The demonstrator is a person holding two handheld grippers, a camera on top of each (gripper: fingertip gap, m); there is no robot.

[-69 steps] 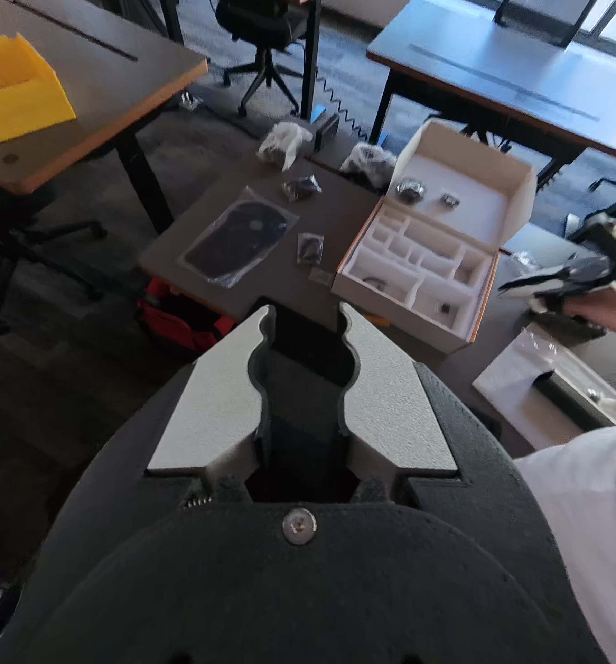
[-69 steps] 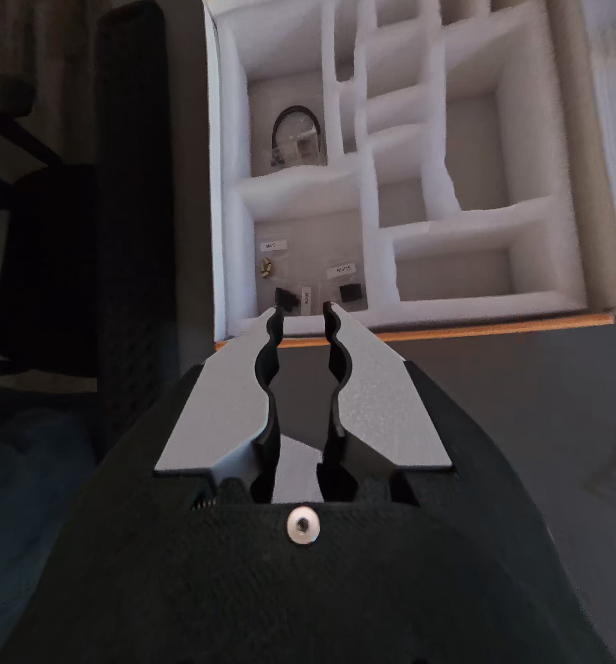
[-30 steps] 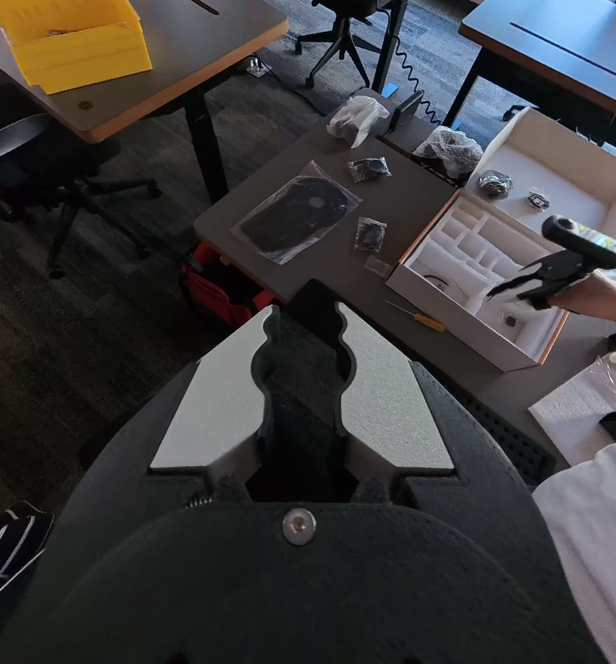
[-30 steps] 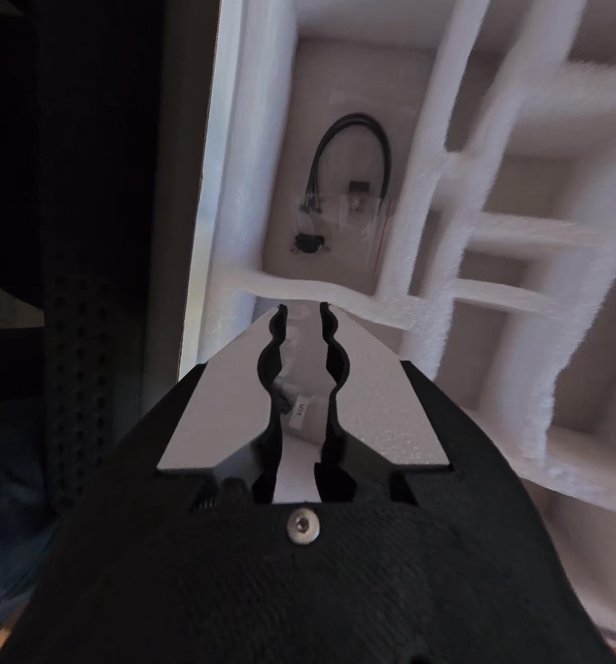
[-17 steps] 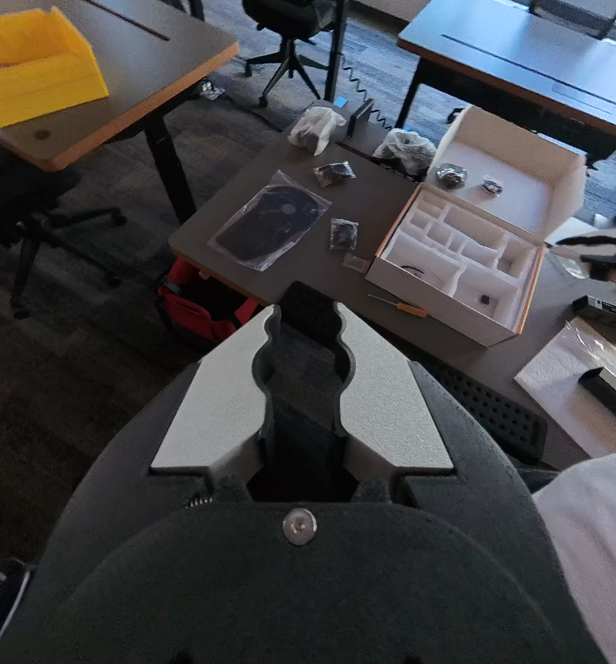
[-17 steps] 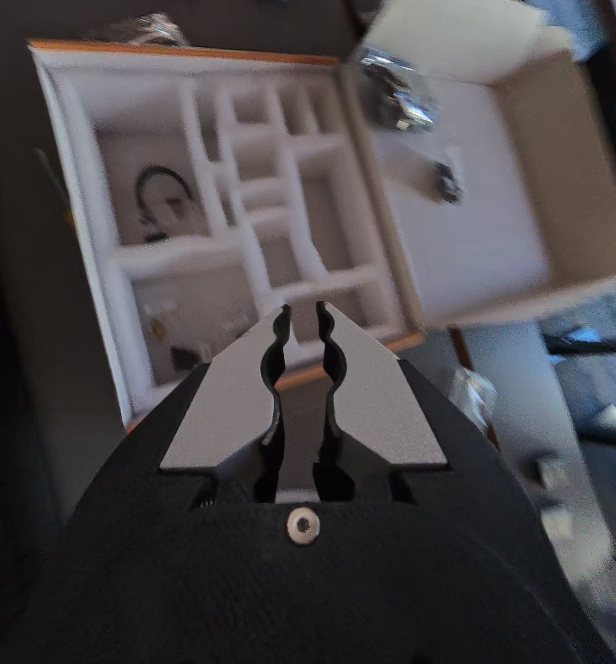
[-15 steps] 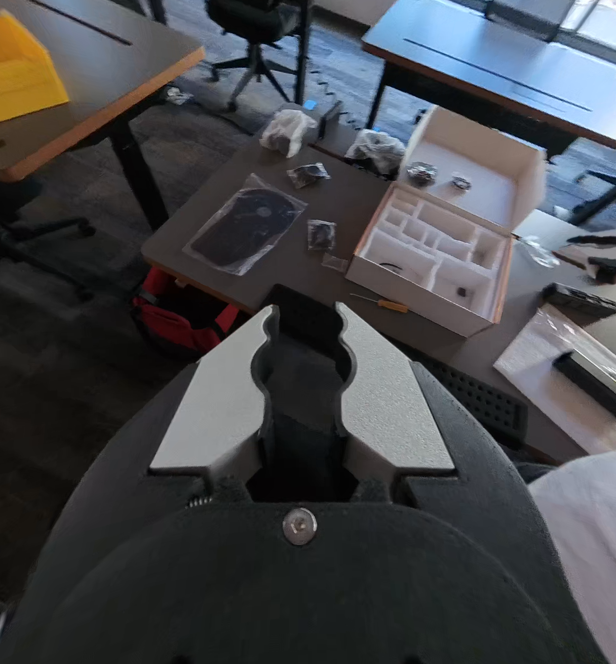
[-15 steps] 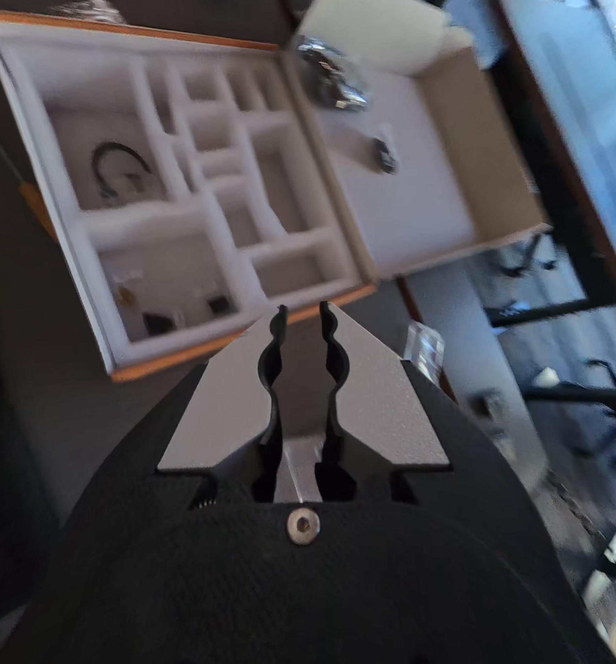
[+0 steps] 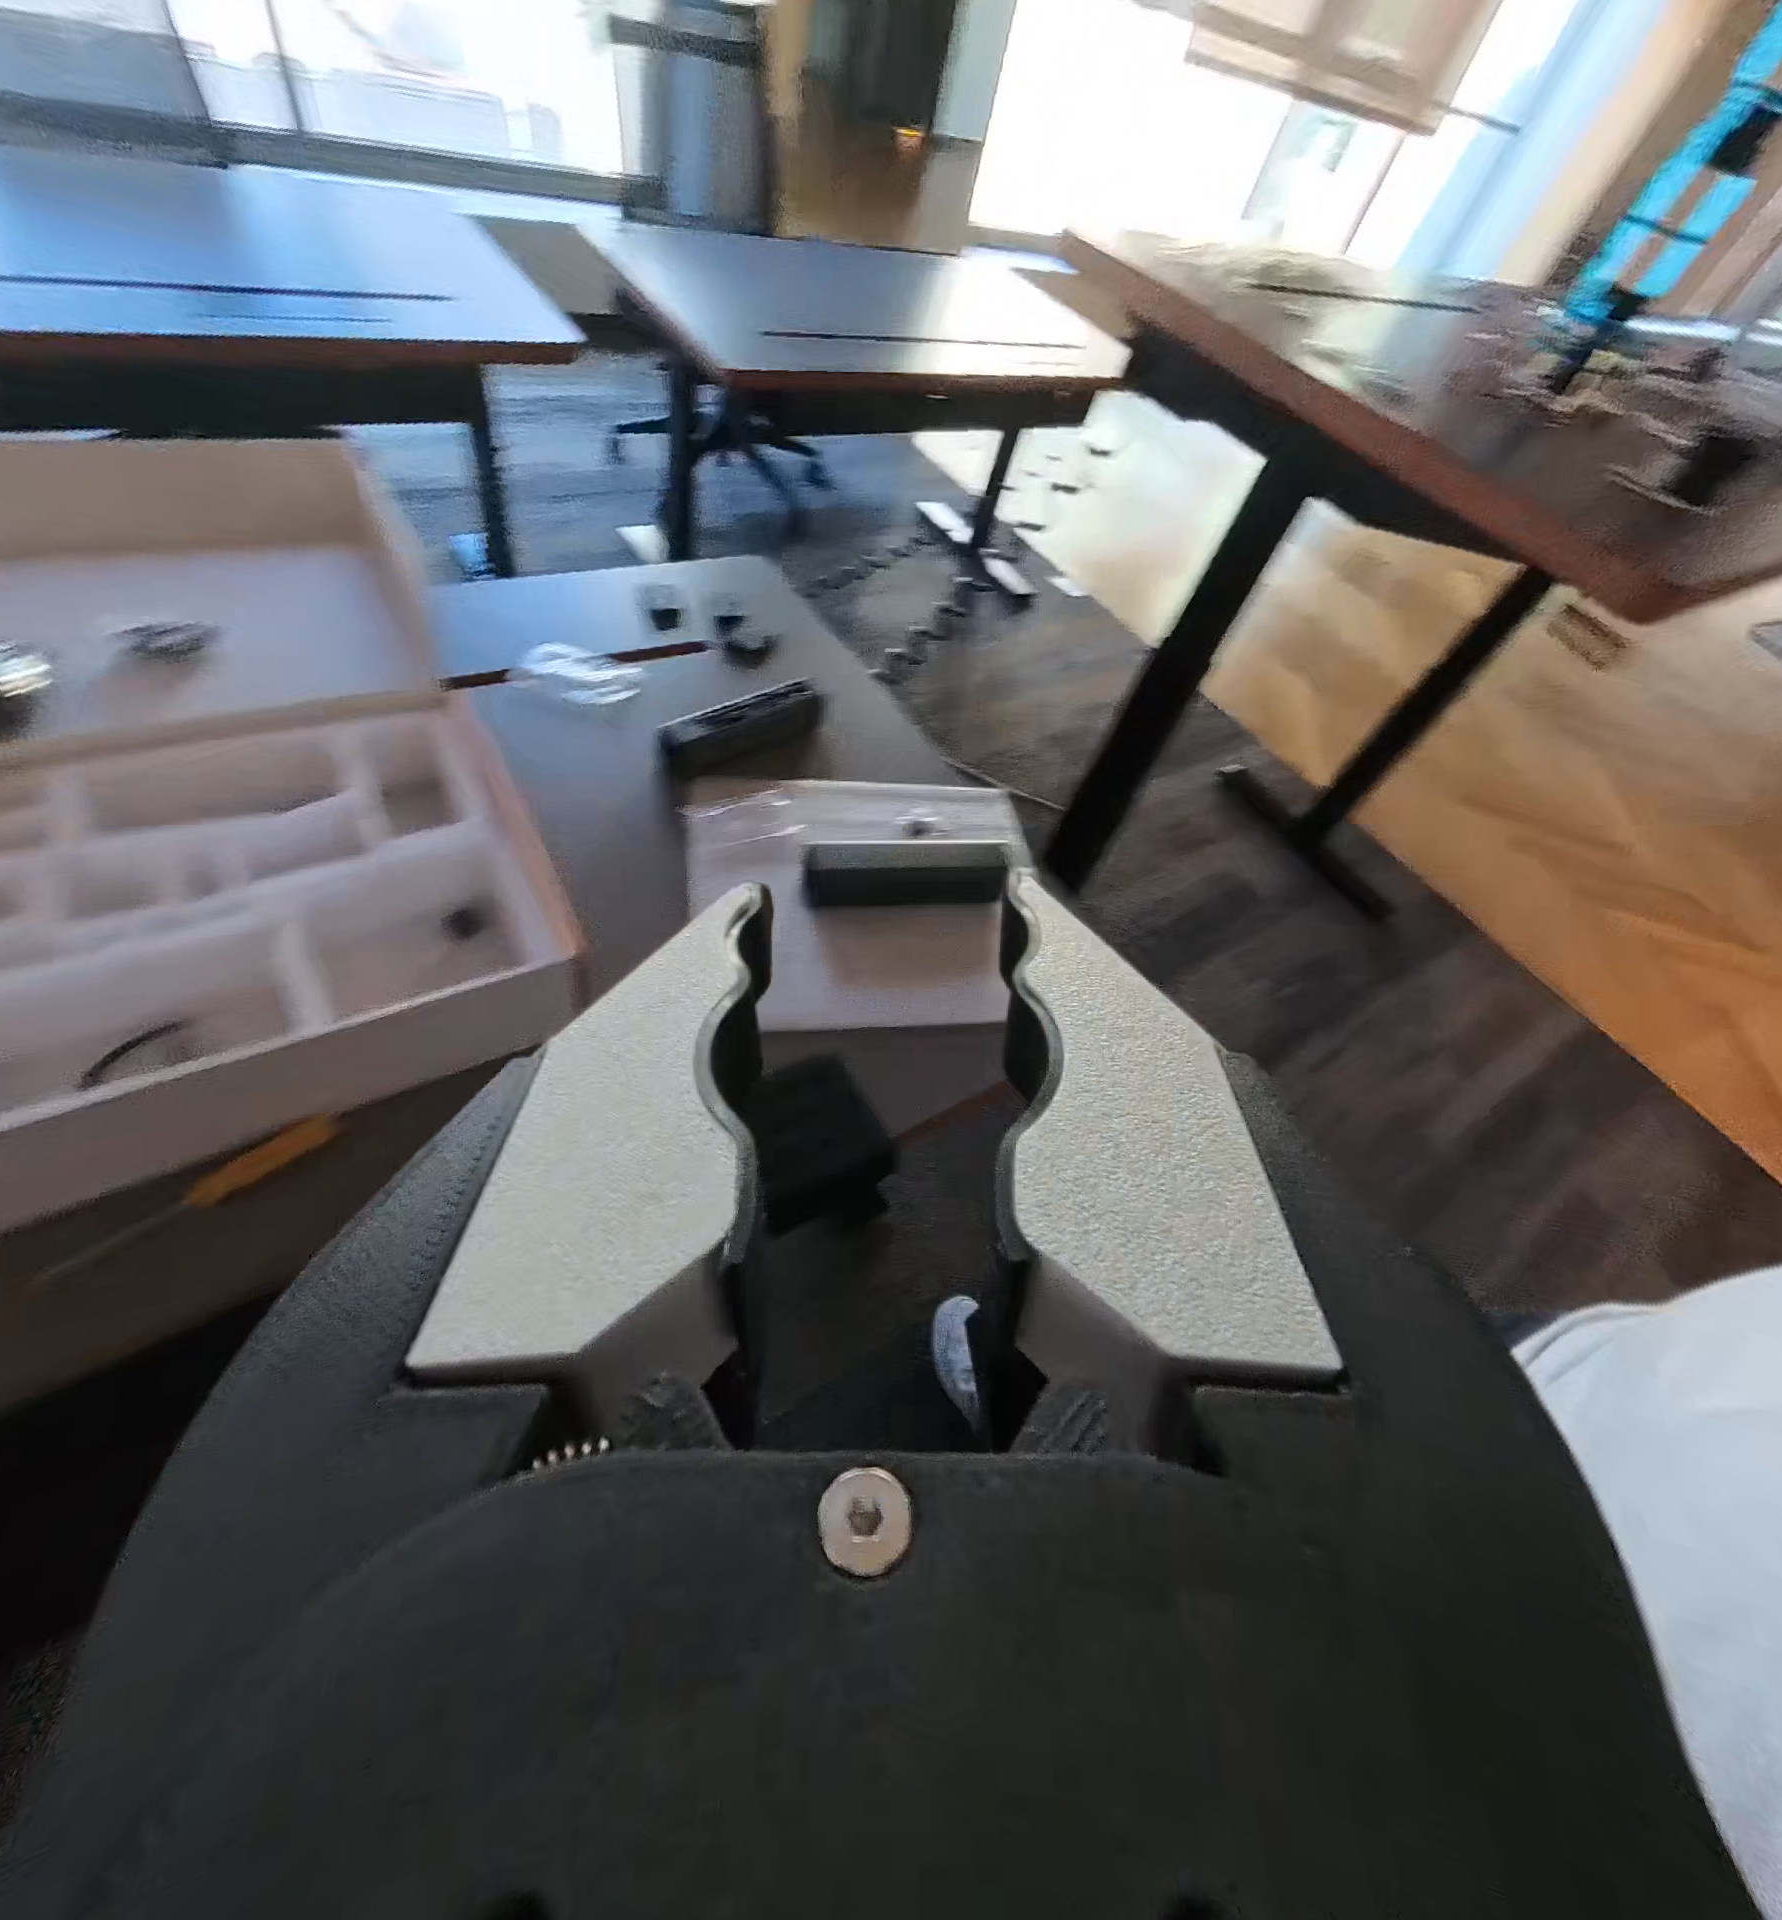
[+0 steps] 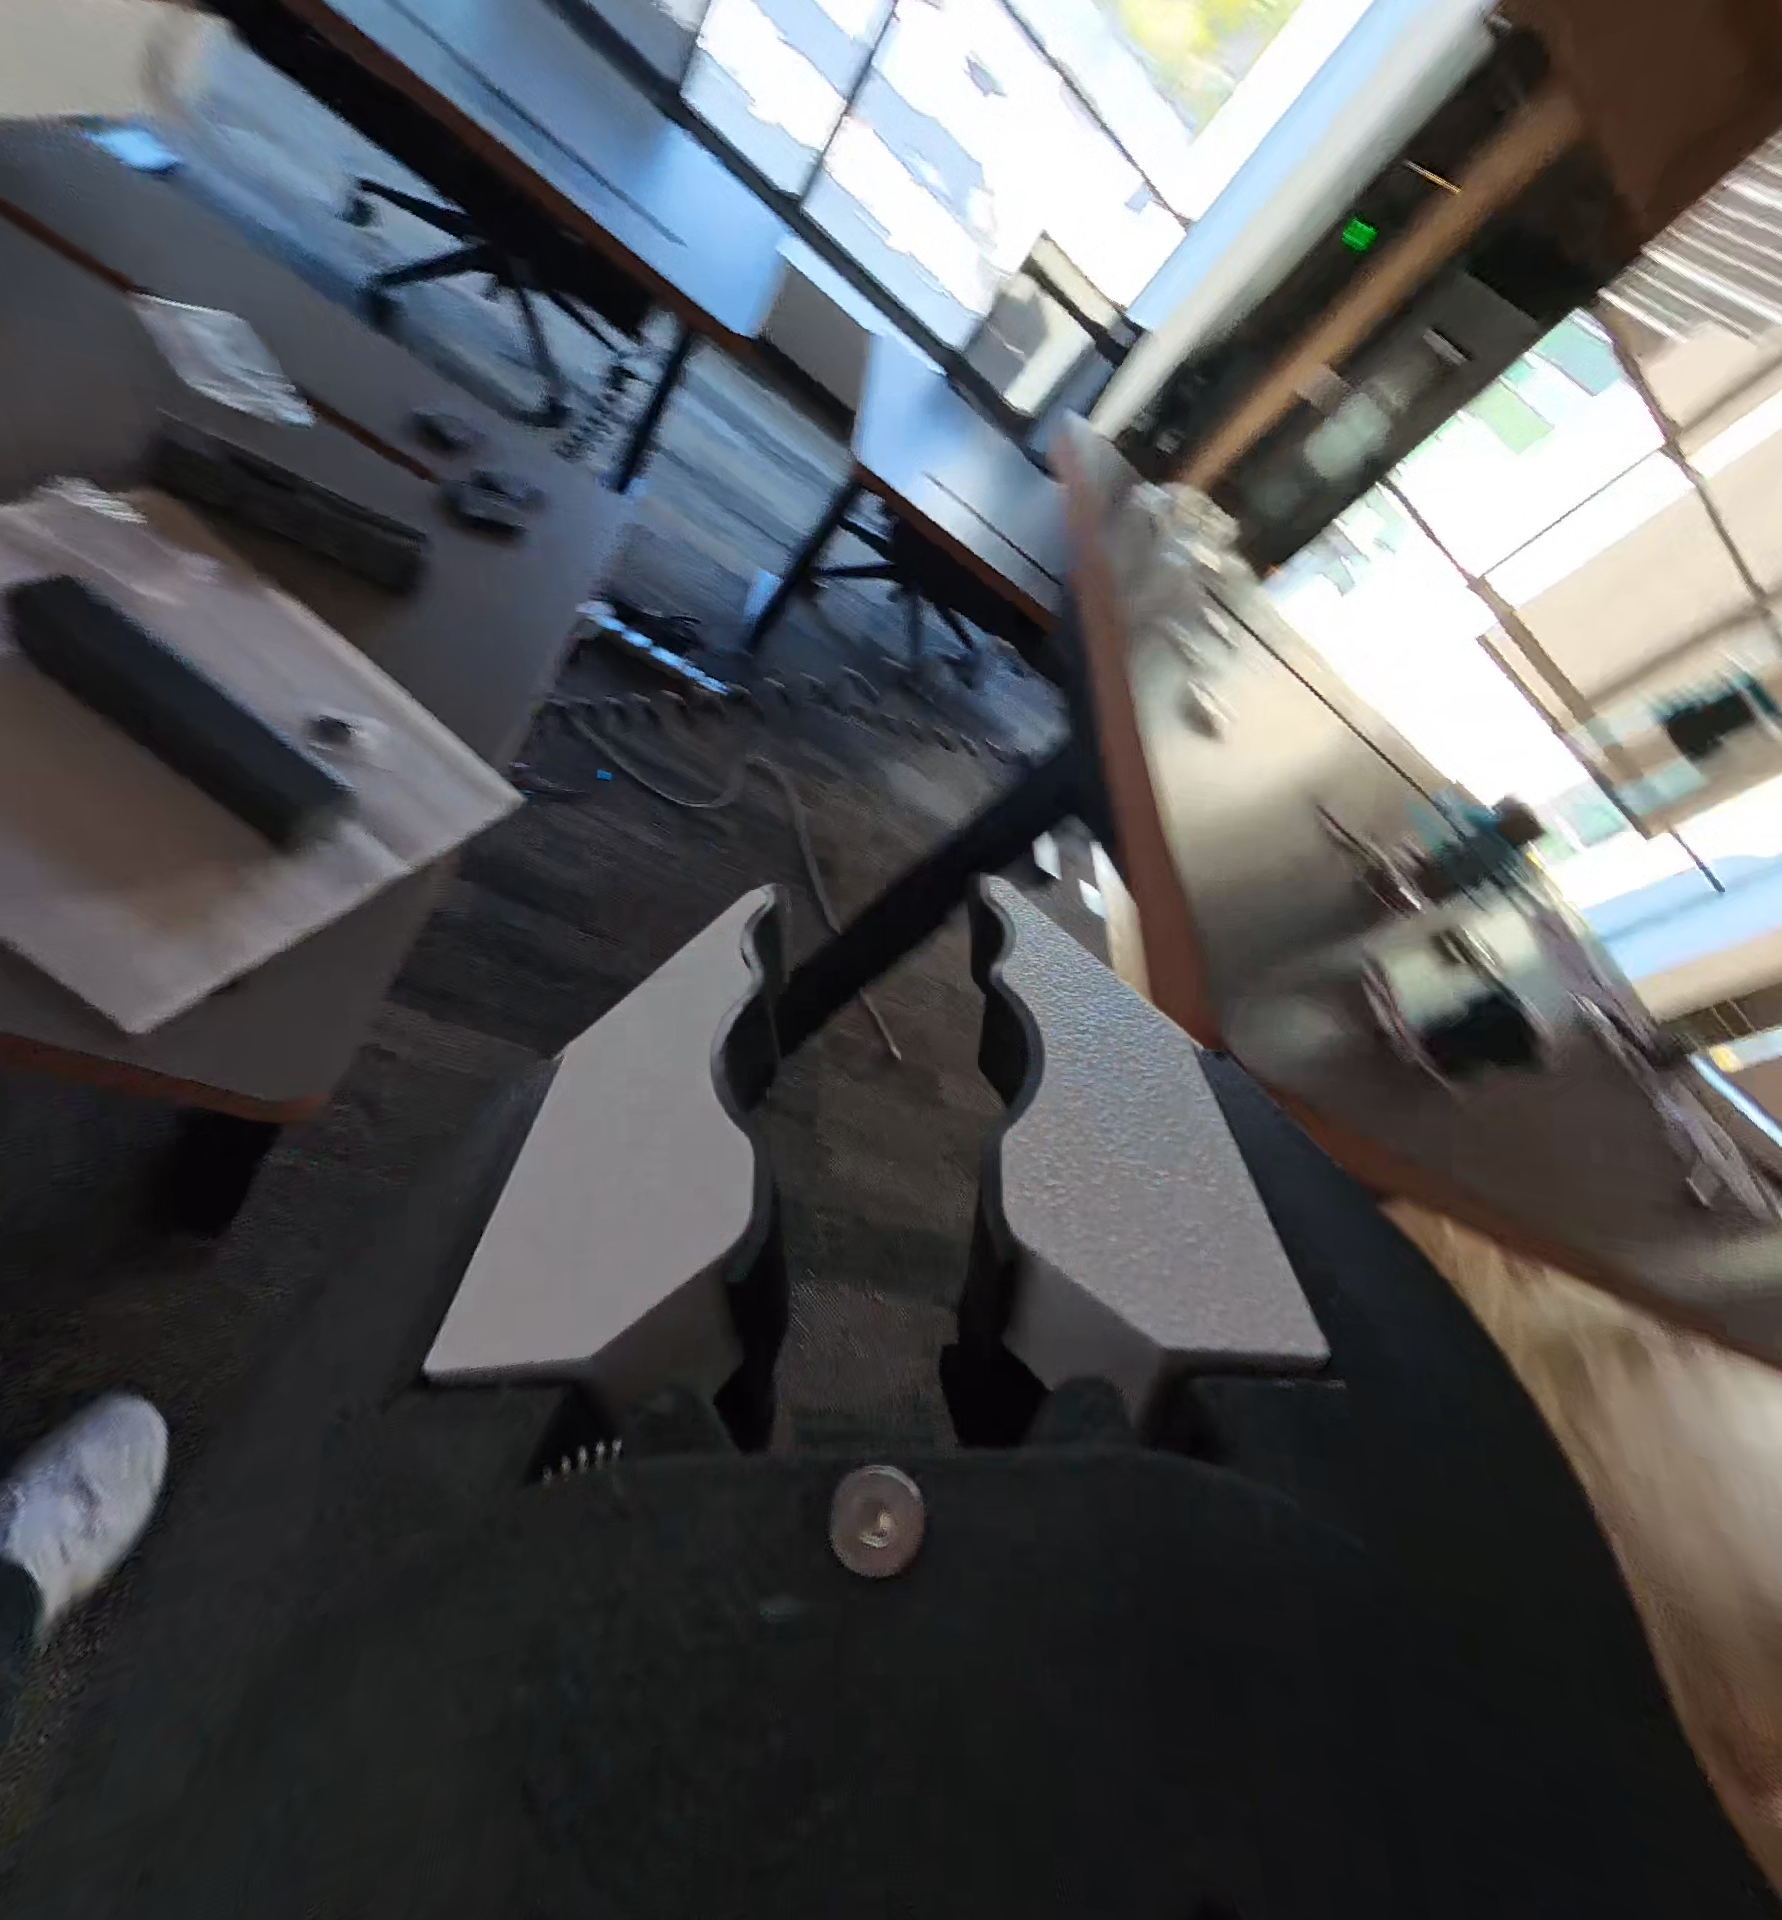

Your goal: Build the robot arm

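My left tool (image 9: 882, 914) hangs parted and empty above the tabletop (image 9: 596, 790) near a black bar (image 9: 902, 871), while my right tool (image 10: 871, 914), also parted, overlooks carpet (image 10: 658, 883).

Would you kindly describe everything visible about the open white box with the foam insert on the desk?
The open white box sits on the dark desk, left of the empty, open left gripper. Its white foam insert is cut into many compartments, mostly empty; one holds a small dark part, another a dark curved cable. The lid lies folded back with two shiny bagged items on it. The picture is blurred.
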